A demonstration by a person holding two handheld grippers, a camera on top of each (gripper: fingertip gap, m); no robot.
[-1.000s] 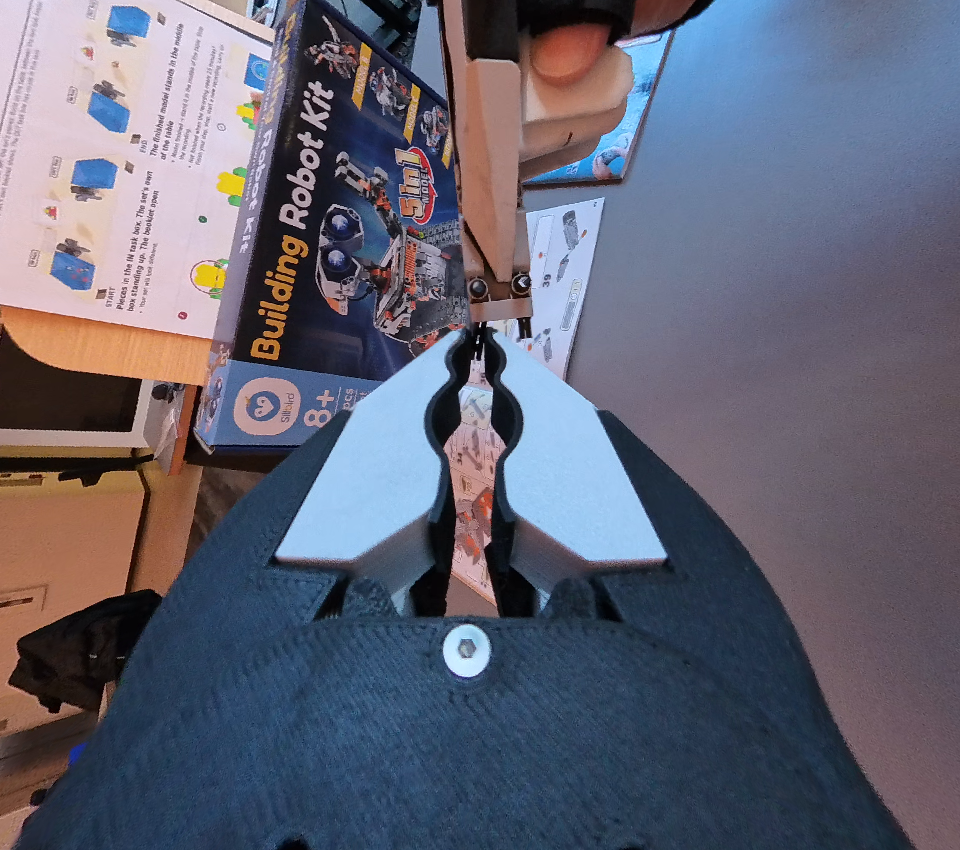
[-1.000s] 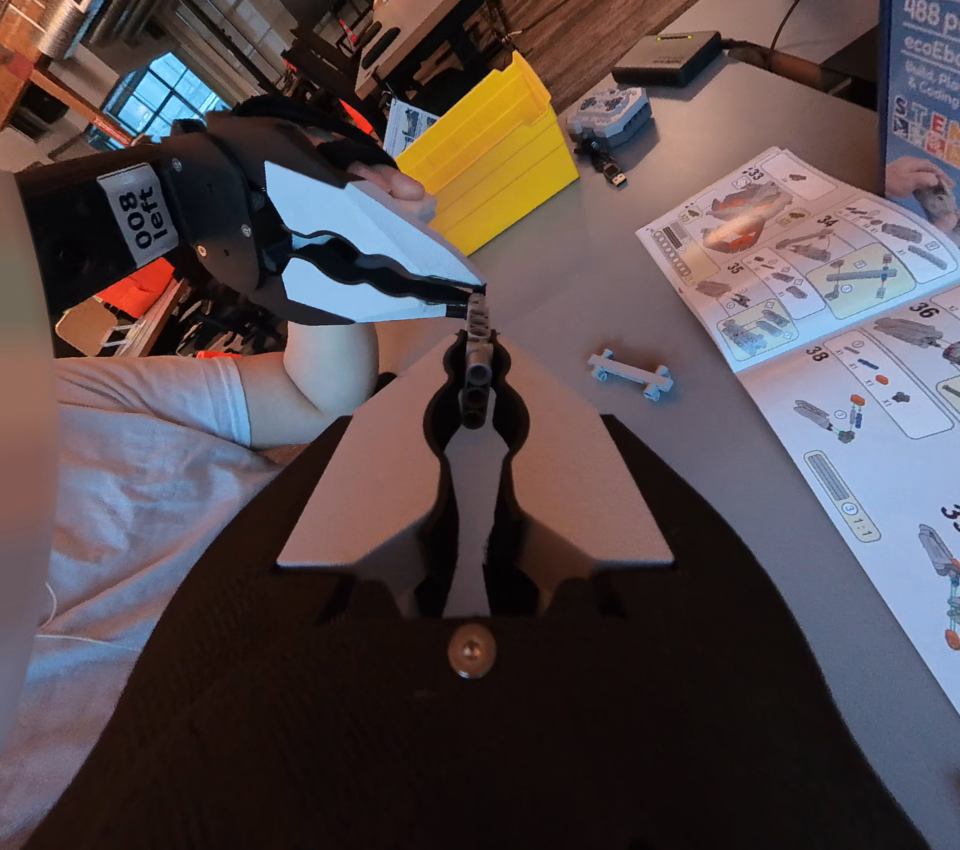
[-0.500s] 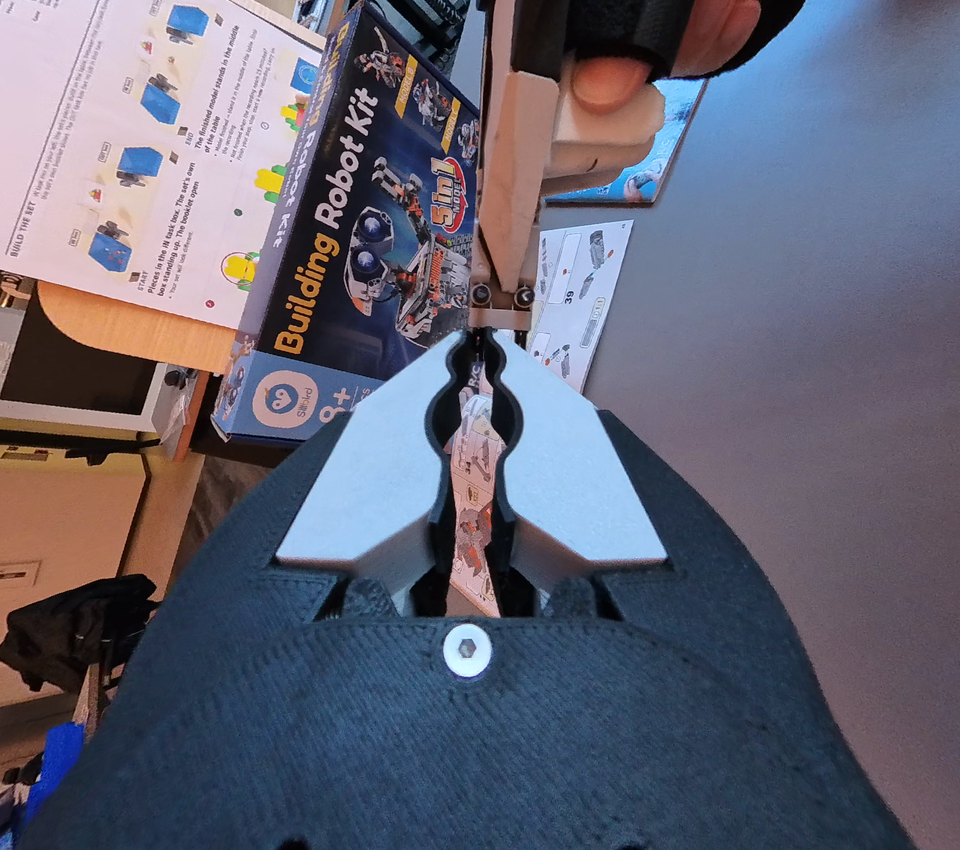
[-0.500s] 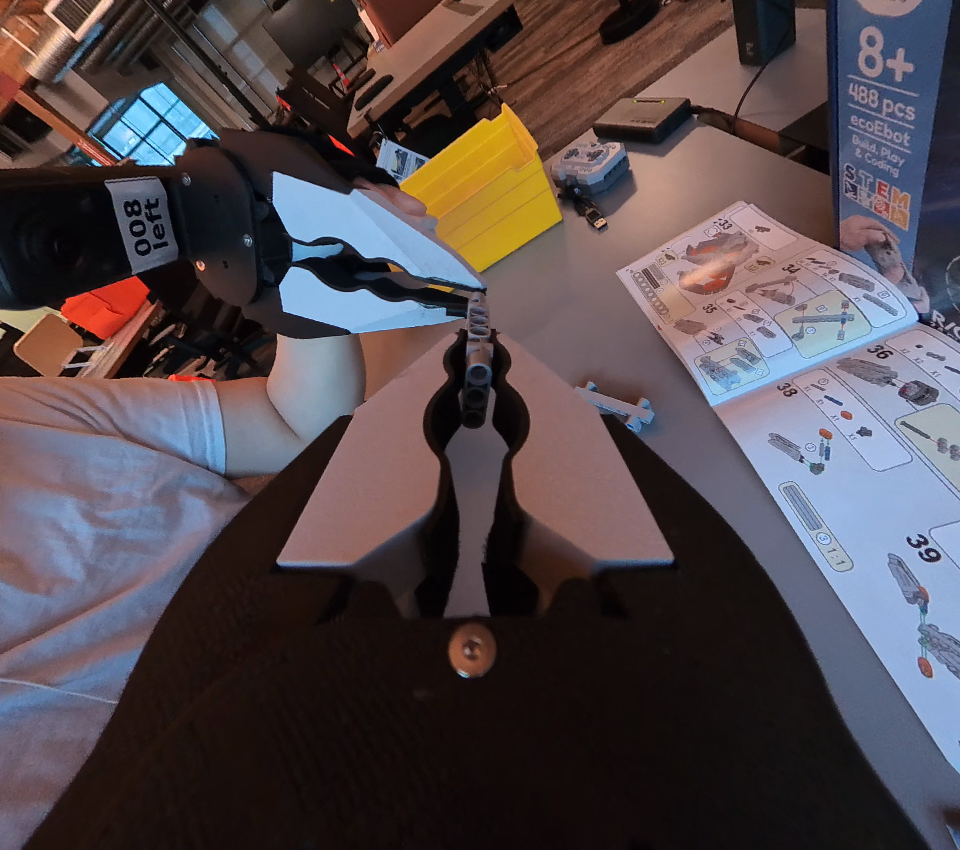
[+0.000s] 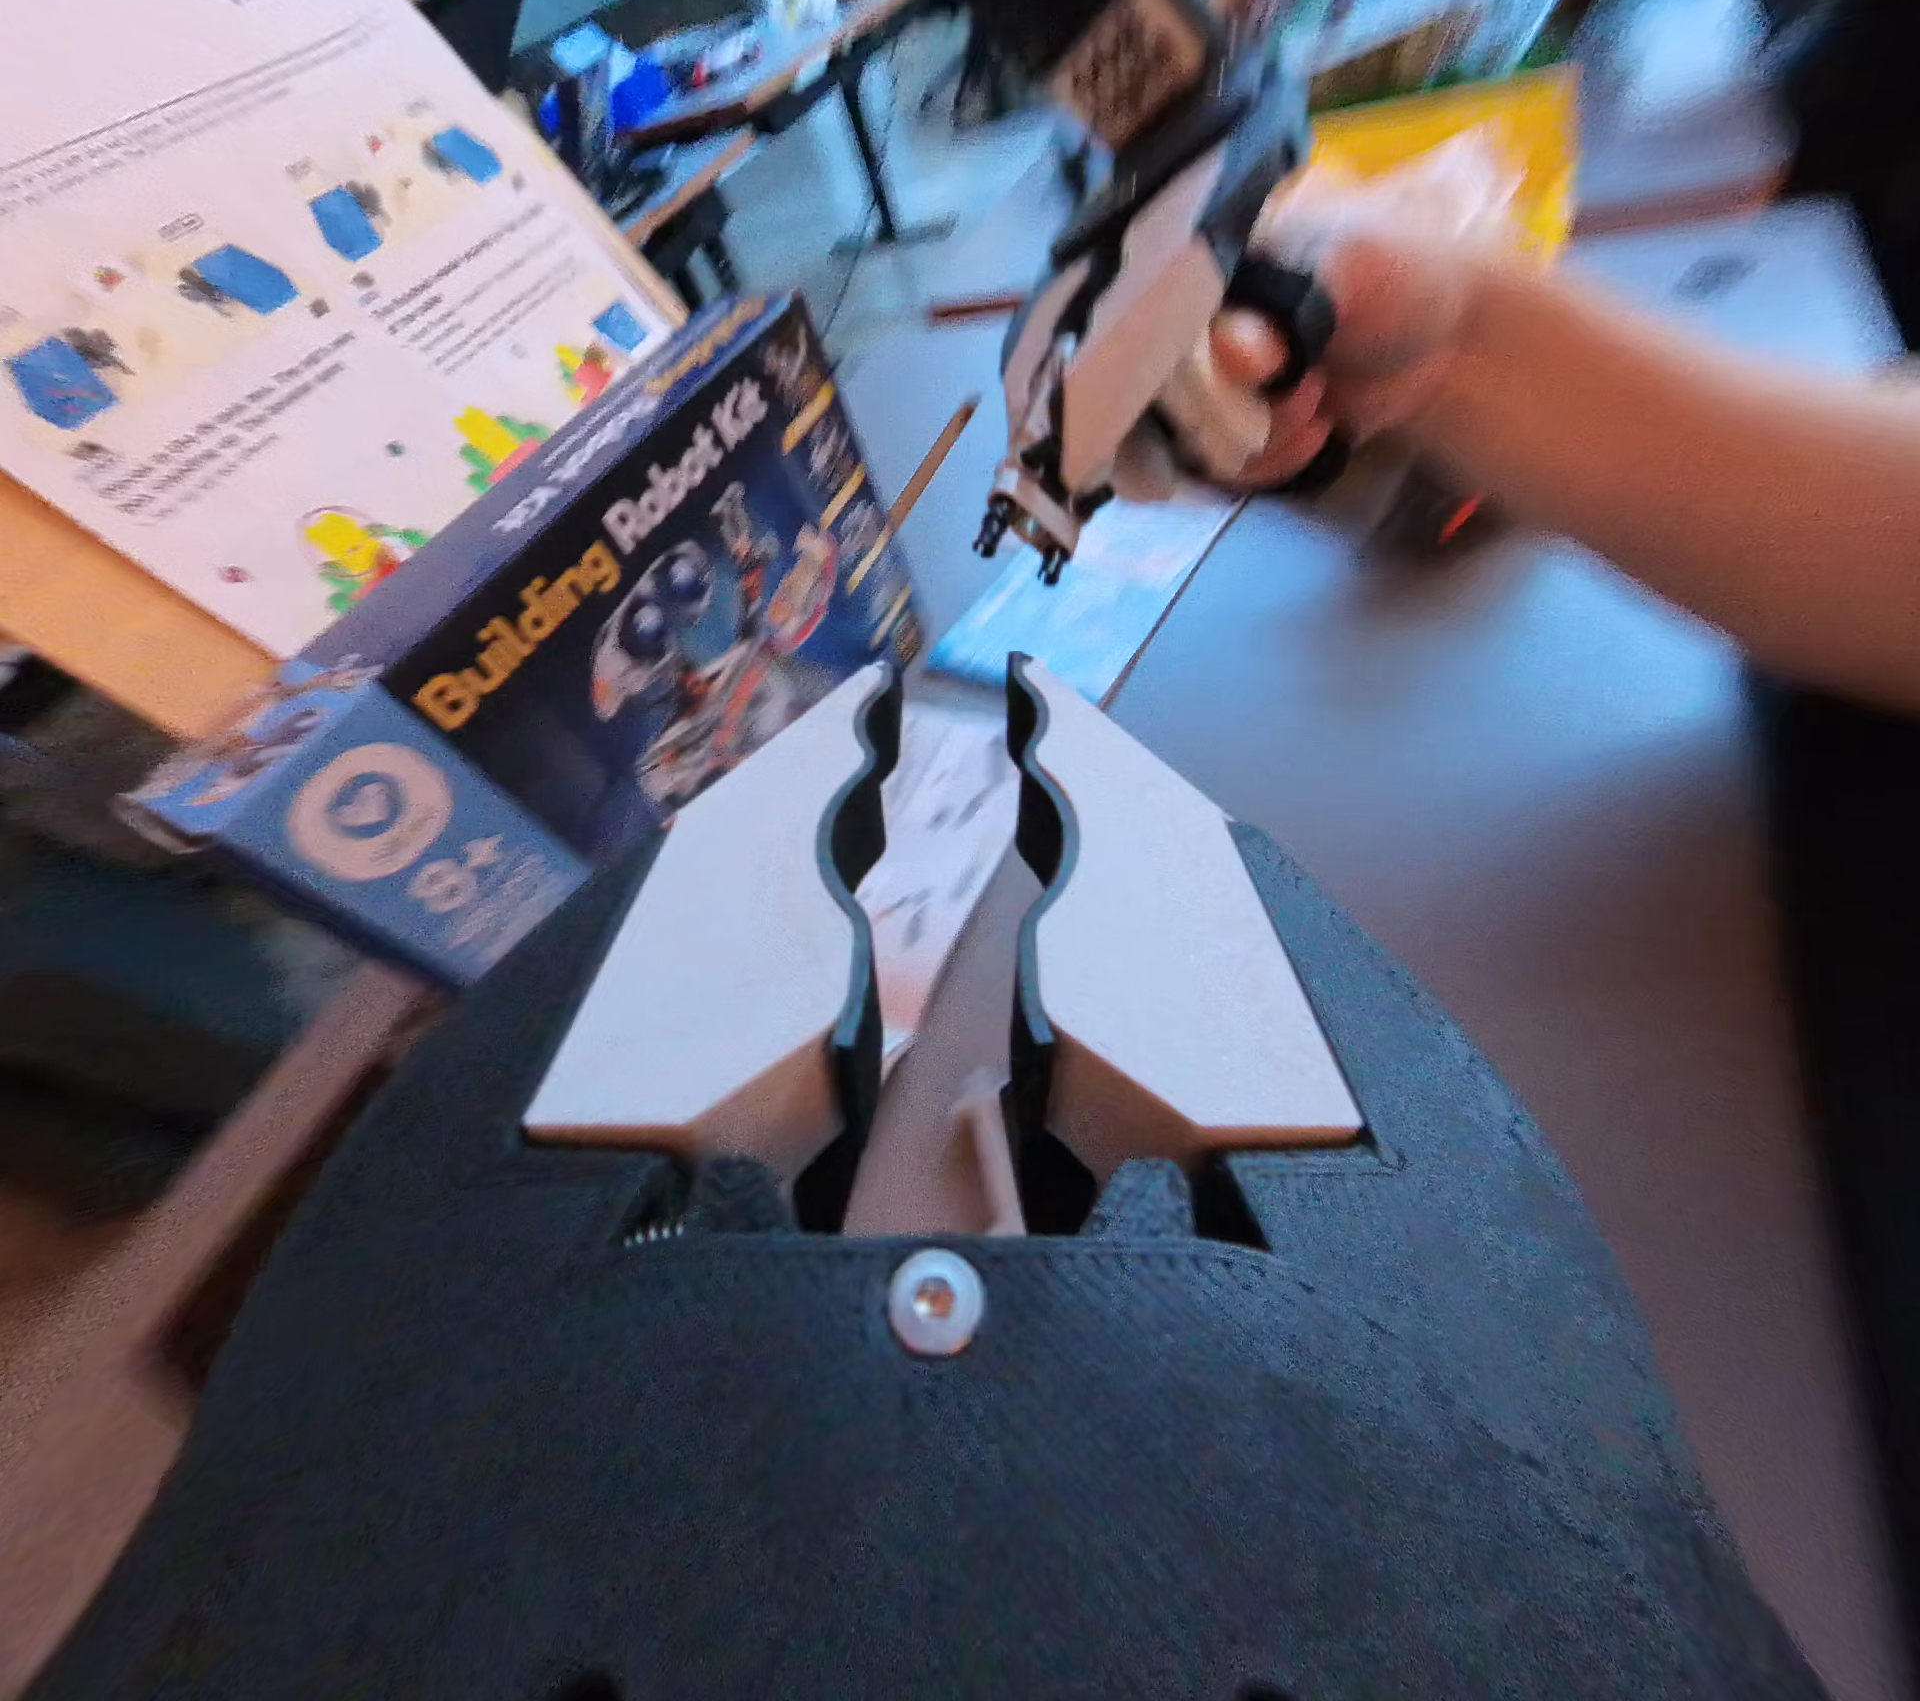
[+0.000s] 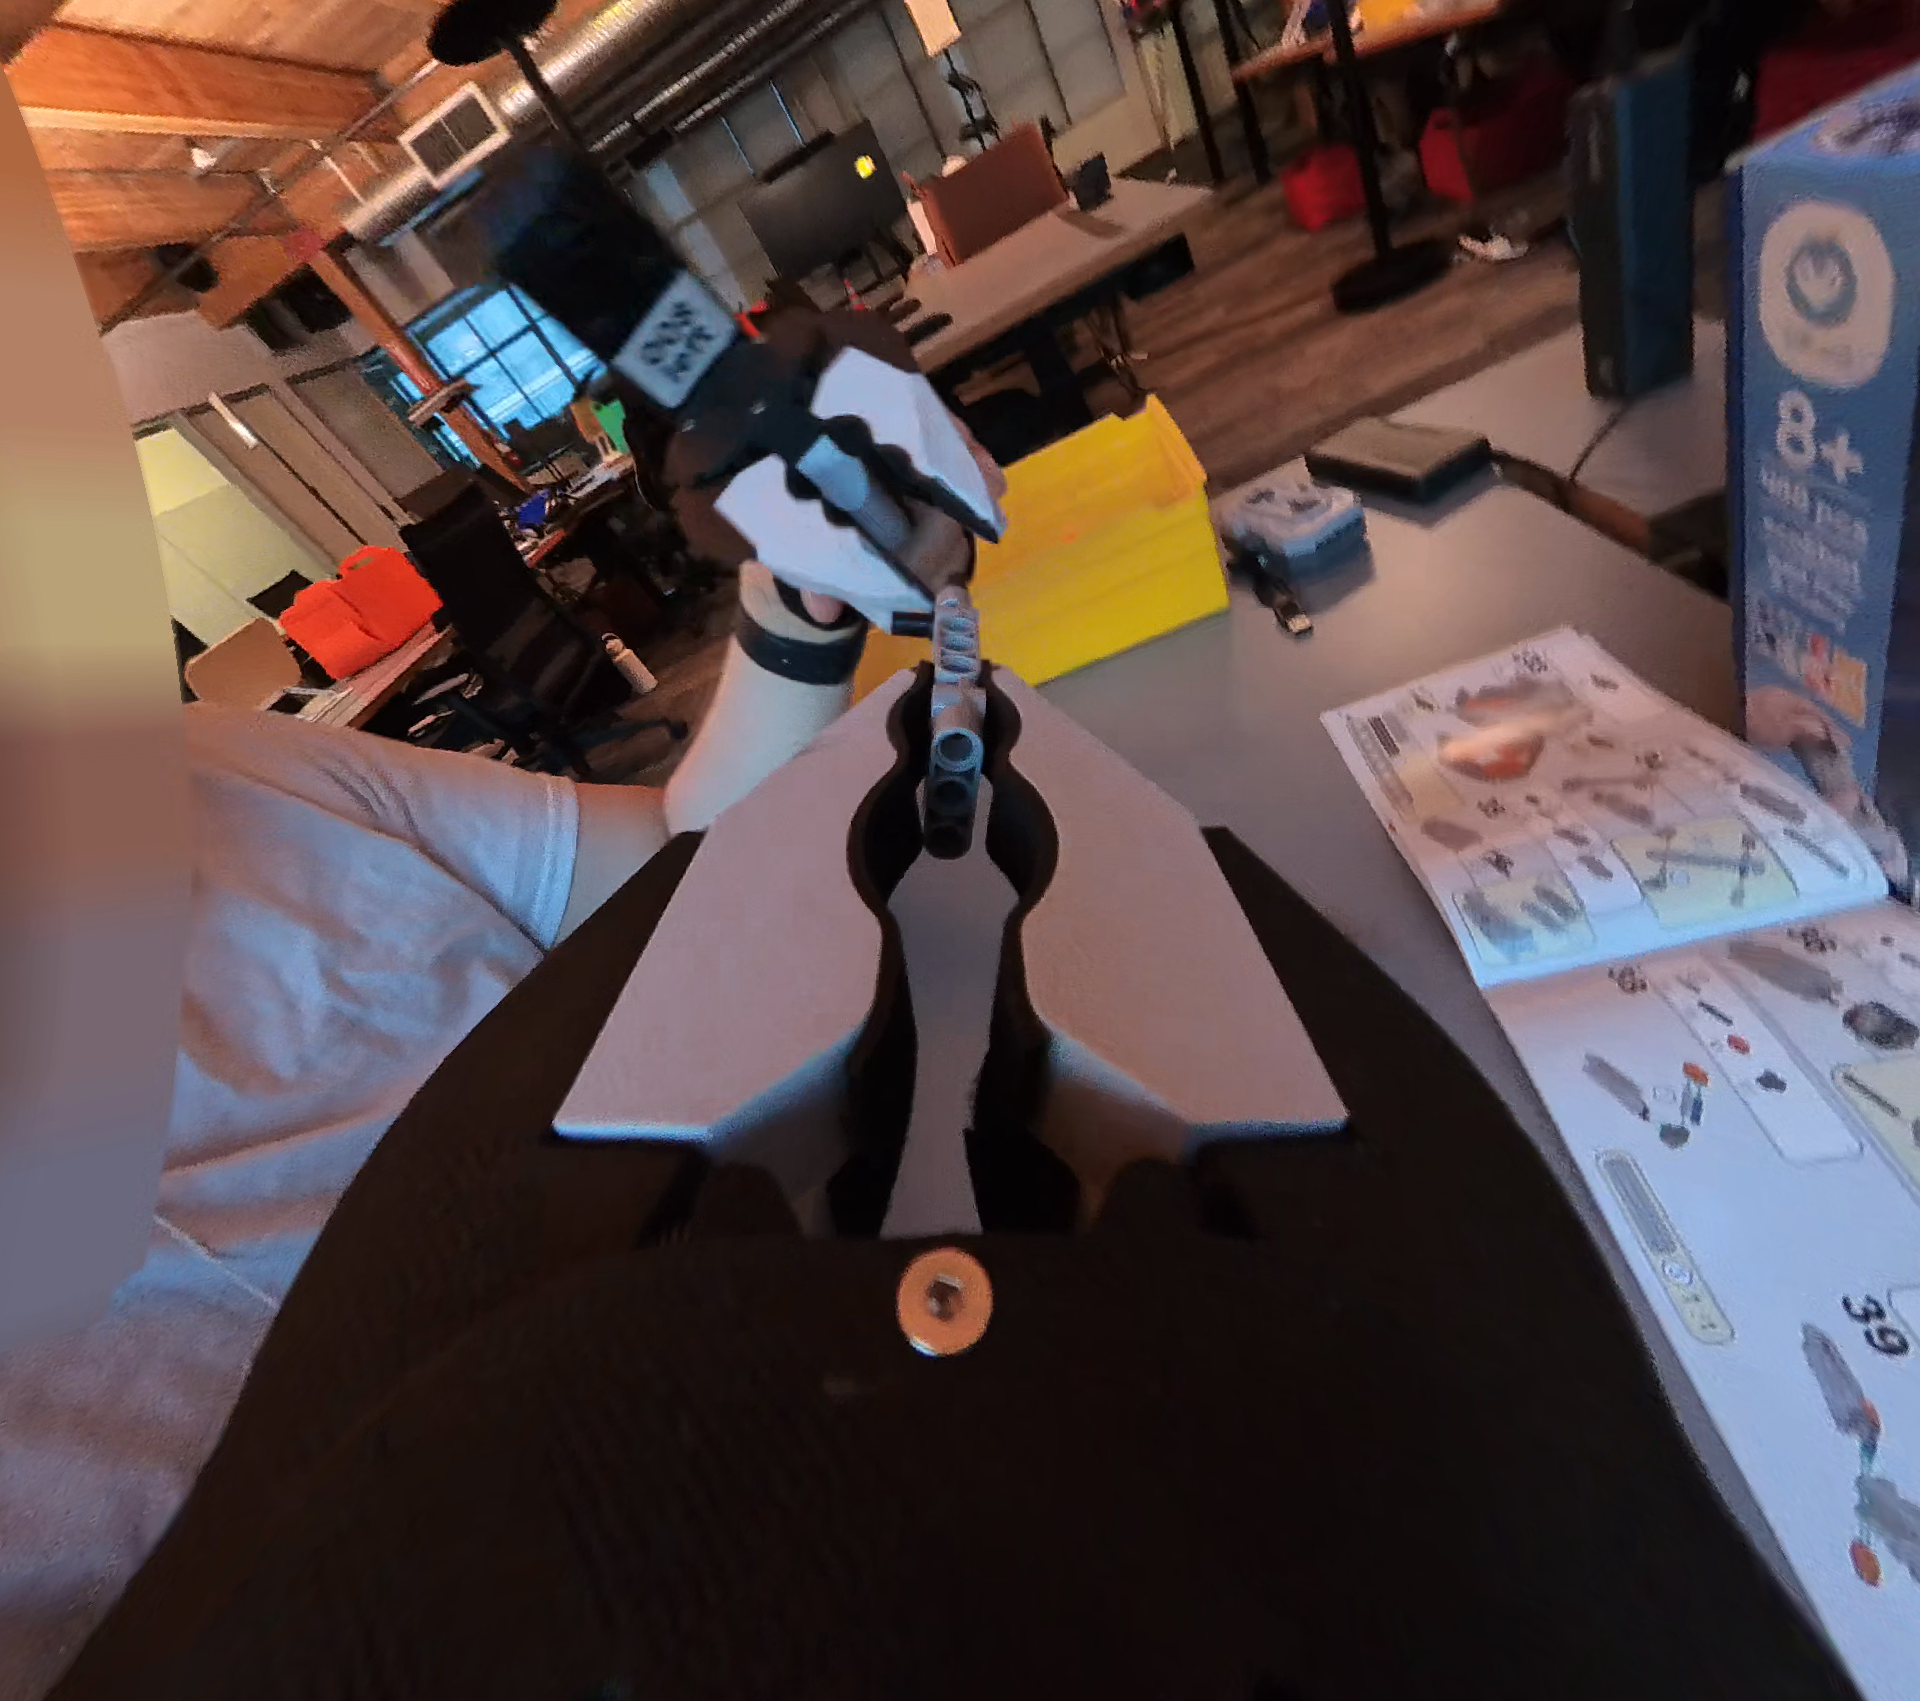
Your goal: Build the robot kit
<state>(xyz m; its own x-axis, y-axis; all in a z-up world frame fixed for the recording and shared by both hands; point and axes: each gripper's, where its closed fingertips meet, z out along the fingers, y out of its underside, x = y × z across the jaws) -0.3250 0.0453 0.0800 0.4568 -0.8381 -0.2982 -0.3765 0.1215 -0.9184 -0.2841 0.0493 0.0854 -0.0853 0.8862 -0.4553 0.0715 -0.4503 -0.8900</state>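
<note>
Between the fingers of the right tool (image 6: 951,721) sits a small grey perforated building-toy beam (image 6: 954,742), pinched near its middle with one end poking out past the fingertips; the jaws are closed down onto it. In the left wrist view two black pegs appear to jut from that beam's far end, though motion blur makes this uncertain. The left tool (image 5: 951,685) stands with a clear gap between its fingers and nothing in it, raised above the grey tabletop (image 5: 1455,820) and close beside the beam's tip in the right wrist view. Such a beam is judged light, rigid plastic and rather slick, so a grip across its flat sides near the centre should hold best; end grips may let it pivot. An open instruction booklet (image 6: 1621,924) lies flat to the right, a yellow bin (image 6: 1101,539) sits behind, and a dark blue building-kit box (image 5: 582,612) stands nearby. The box and booklet carry printed lettering and numbered steps, and a printed sheet (image 5: 208,249) with blue pictures hangs behind the box.
</note>
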